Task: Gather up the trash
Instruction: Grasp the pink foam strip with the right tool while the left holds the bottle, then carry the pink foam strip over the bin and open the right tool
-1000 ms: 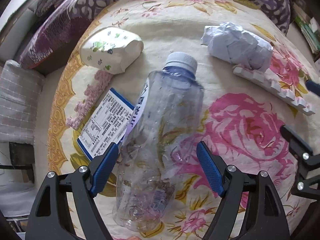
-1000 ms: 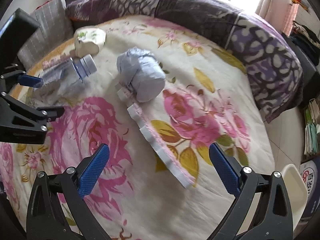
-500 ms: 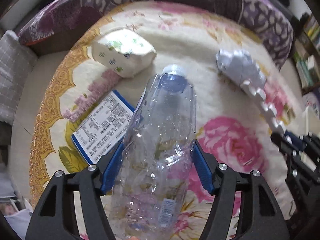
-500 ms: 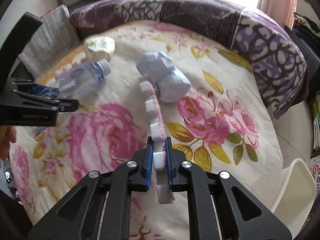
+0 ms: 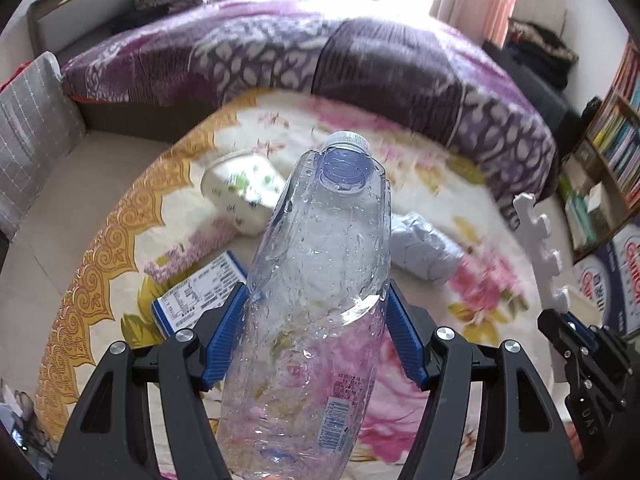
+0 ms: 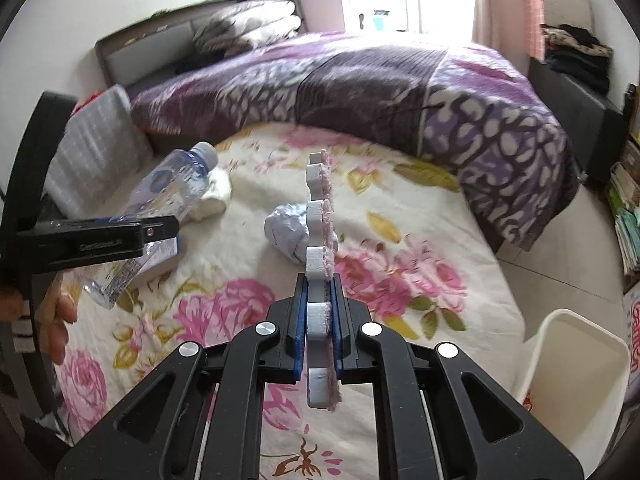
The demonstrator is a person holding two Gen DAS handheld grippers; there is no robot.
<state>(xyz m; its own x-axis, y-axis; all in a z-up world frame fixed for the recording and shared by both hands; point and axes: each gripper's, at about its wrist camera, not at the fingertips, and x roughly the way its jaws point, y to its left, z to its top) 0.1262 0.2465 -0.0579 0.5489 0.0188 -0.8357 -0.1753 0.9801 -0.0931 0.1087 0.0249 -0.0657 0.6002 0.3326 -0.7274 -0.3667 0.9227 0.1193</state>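
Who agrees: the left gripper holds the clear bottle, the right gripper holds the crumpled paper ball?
Wrong on the right gripper: the right wrist view shows it clamping the foam strip. The paper ball lies on the blanket. The left gripper does hold the bottle.

We see our right gripper (image 6: 318, 328) clamped on a foam strip (image 6: 319, 236) standing upright above the flowered blanket (image 6: 400, 248). At left, our left gripper (image 6: 158, 232) holds a clear bottle (image 6: 176, 184). A crumpled paper ball (image 6: 286, 234) lies behind the strip; a white bin (image 6: 576, 360) stands at right.
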